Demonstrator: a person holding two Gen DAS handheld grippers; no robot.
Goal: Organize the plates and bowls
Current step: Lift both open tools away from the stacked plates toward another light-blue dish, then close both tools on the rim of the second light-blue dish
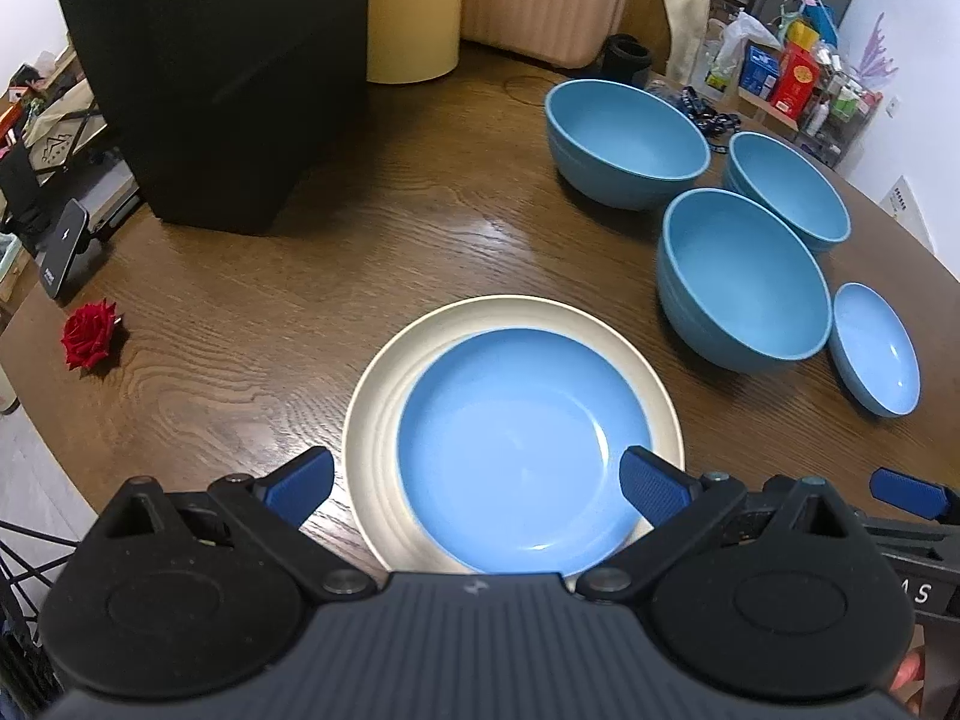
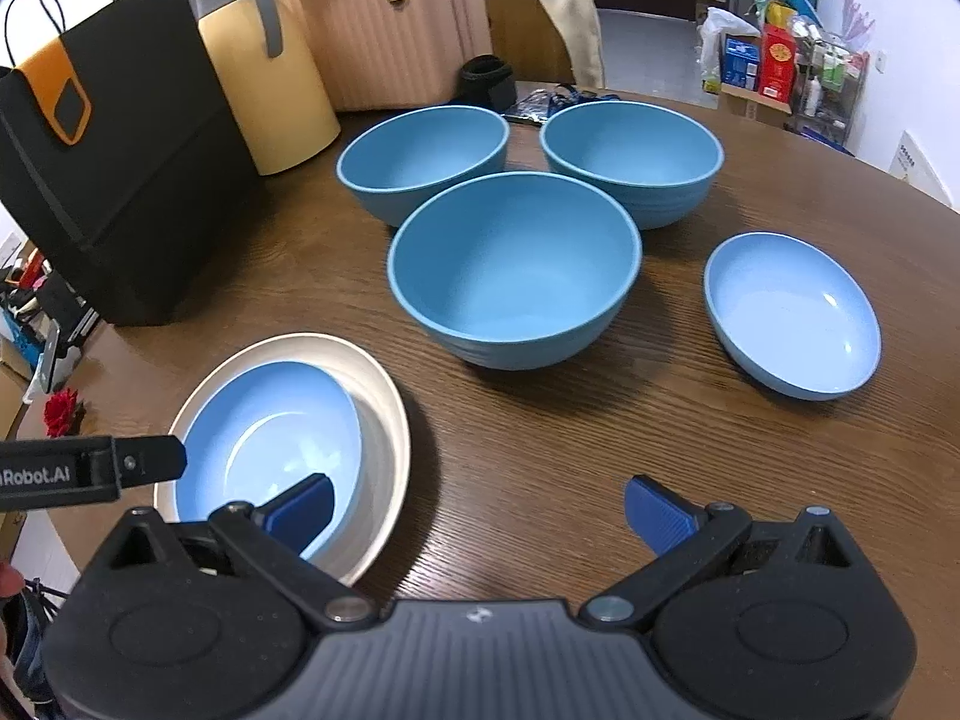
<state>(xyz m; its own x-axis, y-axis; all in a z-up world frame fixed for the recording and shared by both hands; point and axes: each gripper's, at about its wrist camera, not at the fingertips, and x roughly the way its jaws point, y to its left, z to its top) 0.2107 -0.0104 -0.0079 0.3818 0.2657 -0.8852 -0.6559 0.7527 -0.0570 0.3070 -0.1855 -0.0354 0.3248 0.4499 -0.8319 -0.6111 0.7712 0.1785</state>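
Observation:
A light blue shallow plate [image 1: 510, 450] lies inside a cream plate [image 1: 384, 384] on the wooden table; the right wrist view shows the blue plate [image 2: 270, 426] and cream plate [image 2: 384, 420] at lower left. My left gripper [image 1: 477, 483] hovers open over this stack, nothing between its pads. Three deep blue bowls [image 2: 513, 270] [image 2: 423, 159] [image 2: 630, 156] stand in a cluster, with a second light blue shallow plate [image 2: 792, 315] to their right. My right gripper [image 2: 477, 507] is open above bare table, in front of the nearest bowl.
A black paper bag [image 2: 120, 180], a yellow jug [image 2: 270, 78] and a pink ribbed case [image 2: 390, 30] stand at the table's back. A red rose [image 1: 90, 333] and a phone on a stand [image 1: 63, 252] sit at the left edge. A cluttered shelf [image 2: 792, 60] stands beyond the table.

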